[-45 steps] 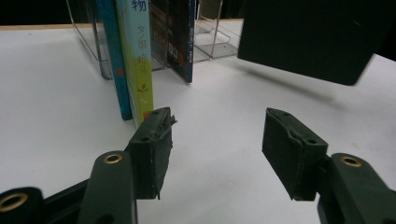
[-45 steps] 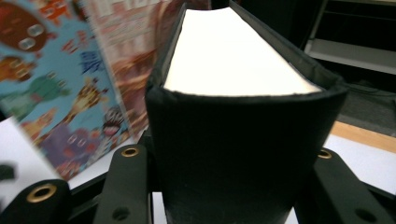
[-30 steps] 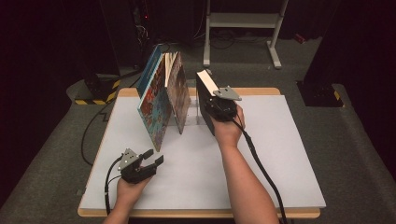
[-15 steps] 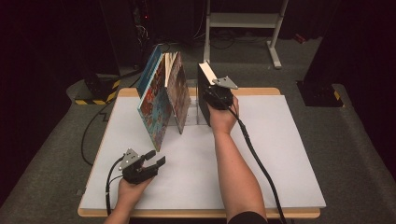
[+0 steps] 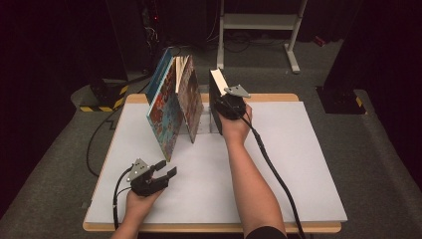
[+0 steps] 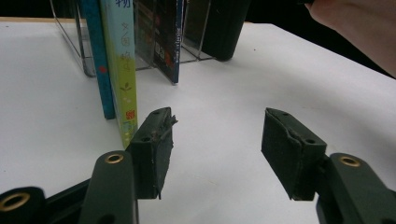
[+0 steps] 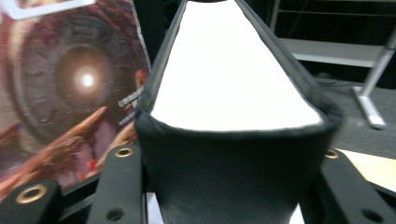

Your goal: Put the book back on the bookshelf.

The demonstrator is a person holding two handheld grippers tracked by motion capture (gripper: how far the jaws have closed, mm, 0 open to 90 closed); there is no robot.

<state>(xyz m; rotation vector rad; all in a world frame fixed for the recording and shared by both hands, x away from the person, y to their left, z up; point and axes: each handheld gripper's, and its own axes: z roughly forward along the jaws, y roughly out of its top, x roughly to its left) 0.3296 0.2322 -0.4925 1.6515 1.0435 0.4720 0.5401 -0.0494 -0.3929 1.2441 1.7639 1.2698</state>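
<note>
A thick black book (image 5: 215,97) with white page edges stands upright at the right end of a clear rack (image 5: 203,125). My right gripper (image 5: 221,107) is around its near edge. In the right gripper view the black book (image 7: 233,140) fills the gap and touches both jaws, which have just been opening. Several colourful books (image 5: 171,107) lean in the rack's left side. My left gripper (image 5: 165,169) rests near the table's front left, open with nothing between its pads (image 6: 154,149). The left gripper view looks at the book spines (image 6: 119,70).
The white table top (image 5: 308,164) has bare room to the right and front of the rack. A metal stand (image 5: 259,22) and cables lie on the dark floor behind. The right gripper's cable (image 5: 278,179) trails along the forearm.
My right hand has carried the black book a little farther from me and down, toward the rack. The left hand has stayed where it was.
</note>
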